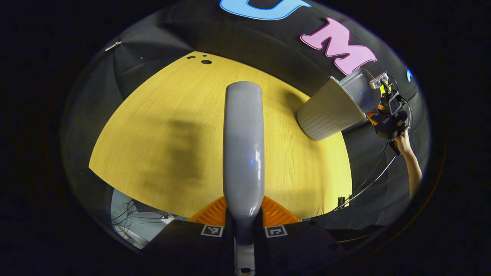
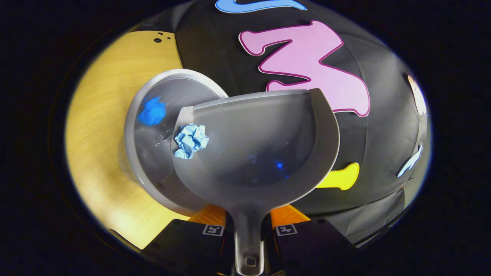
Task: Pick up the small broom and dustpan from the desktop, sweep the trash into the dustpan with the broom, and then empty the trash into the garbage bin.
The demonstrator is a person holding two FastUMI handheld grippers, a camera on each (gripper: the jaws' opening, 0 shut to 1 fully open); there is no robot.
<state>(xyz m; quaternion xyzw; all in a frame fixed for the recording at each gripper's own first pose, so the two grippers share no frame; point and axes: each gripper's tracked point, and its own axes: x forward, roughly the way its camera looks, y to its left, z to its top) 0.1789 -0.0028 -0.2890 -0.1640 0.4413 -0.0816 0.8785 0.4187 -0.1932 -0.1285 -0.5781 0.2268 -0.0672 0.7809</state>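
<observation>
Left tool (image 1: 244, 230): clamped on the grey broom (image 1: 244, 145) by its handle, both fingers against it; the broom's back runs straight ahead, above the bench.
Bench (image 1: 153, 126): yellow wood grain, with a soft shadow lying left of the broom and small dark holes (image 1: 206, 61) near its far corner.
Right tool (image 2: 248, 230): closed tight on the stem of the grey dustpan (image 2: 268, 153), a finger on each side.
Dustpan: tipped toward its left corner, which reaches over the rim of the garbage bin (image 2: 161, 130).
Paper trash: a crumpled pale blue ball (image 2: 191, 140) sits at the dustpan's left lip, right at the bin's opening.
Garbage bin: grey and ribbed, at the right-hand edge of the bench; a blurred darker blue scrap (image 2: 152, 111) shows inside it.
Farther off: in the left gripper view the dustpan hangs over the bin, with the right tool and a person's hand (image 1: 402, 143) behind it.
</observation>
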